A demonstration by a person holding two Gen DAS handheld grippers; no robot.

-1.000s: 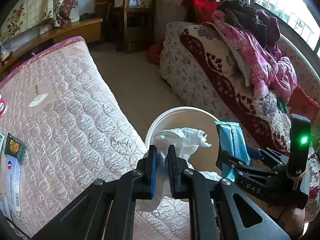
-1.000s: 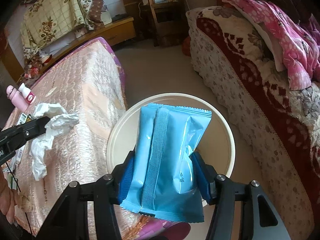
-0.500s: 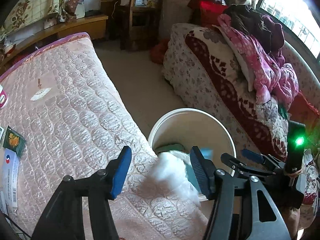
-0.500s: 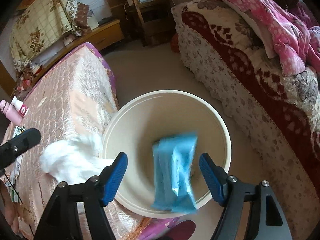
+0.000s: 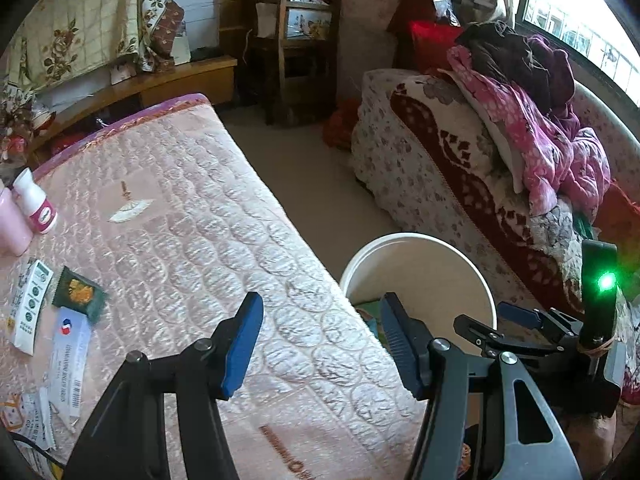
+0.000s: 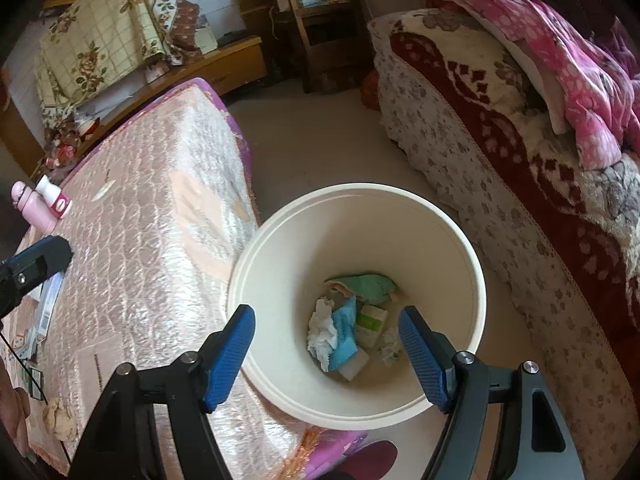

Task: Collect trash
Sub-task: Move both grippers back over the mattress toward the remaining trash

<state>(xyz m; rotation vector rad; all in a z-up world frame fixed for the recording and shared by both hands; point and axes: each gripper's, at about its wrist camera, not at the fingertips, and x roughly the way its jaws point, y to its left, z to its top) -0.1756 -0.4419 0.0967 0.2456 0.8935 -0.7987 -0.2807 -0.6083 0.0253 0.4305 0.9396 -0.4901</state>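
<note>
Both grippers have just let go over the bin: the left gripper (image 5: 320, 340) dropped its crumpled white tissue (image 6: 322, 332) and the right gripper (image 6: 326, 354) its blue wipes packet (image 6: 344, 332); both sets of jaws now stand apart with nothing between them. Tissue and packet lie at the bottom of the cream waste bucket (image 6: 280, 240), so that pair is collected. In the bucket I count roughly five or six pieces. On the quilted mattress (image 5: 200, 220), at 9 o'clock of the left gripper, remain one dark green sachet (image 5: 79, 294), two or three paper packets, and two bottles (image 5: 38, 204), likely not trash
</note>
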